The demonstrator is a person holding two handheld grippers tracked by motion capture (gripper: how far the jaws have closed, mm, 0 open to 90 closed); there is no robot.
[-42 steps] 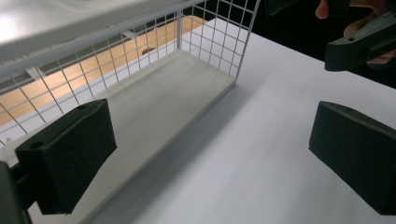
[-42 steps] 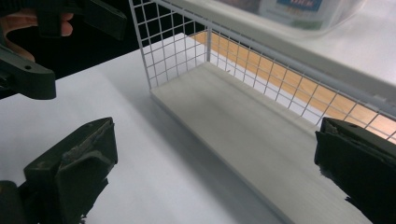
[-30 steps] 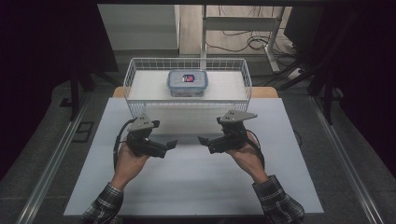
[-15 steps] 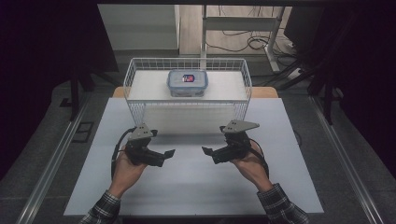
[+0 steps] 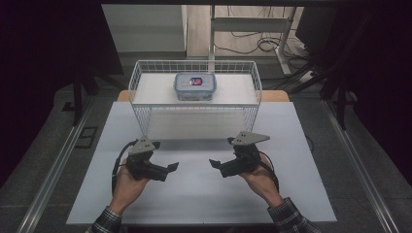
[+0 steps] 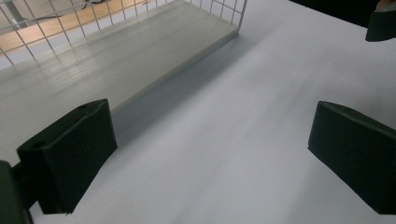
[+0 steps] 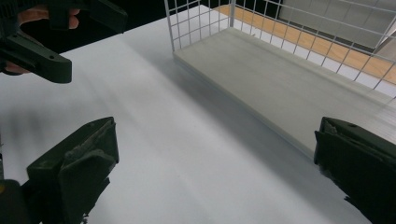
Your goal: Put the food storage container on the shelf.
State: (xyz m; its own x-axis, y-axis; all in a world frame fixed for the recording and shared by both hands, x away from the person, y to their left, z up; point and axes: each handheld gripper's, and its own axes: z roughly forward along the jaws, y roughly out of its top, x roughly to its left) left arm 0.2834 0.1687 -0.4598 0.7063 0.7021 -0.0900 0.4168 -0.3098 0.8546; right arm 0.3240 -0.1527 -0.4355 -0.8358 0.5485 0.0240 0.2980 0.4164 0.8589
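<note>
— Since a second ago, both grippers have been drawn back from the basket toward the near edge of the table, and a wider gap has been left between them. What is seen of the container?

— It is found in the high view as a small clear box with a blue-grey lid (image 5: 195, 86), set inside the white wire basket (image 5: 141, 77) on its pale floor, toward the far wall and about midway along it. A small red and dark label is seen on the lid. No gripper is touching it; both are kept well apart from it, on the near side of the basket.

— And the left gripper?

— The left gripper (image 5: 171, 167) is held low over the white table (image 5: 194, 194), its jaws pointed inward toward the other hand. In the left gripper view its jaws are seen spread wide, with nothing but bare table between them (image 6: 212, 154). The basket's near corner is seen at the top of that view.

— The right one?

— The right gripper (image 5: 213, 163) is mirrored opposite, jaws pointed toward the left one. In the right gripper view (image 7: 215, 172) the jaws are likewise parted wide and nothing is held. The left gripper is seen at that view's upper left, and the basket's wire wall and floor at its upper right.

— What lies around?

— A grey three-cornered plate is carried on top of each gripper, and plaid sleeves (image 5: 291, 221) are seen at the bottom edge. Dark floor and cables are seen beyond the table.
</note>
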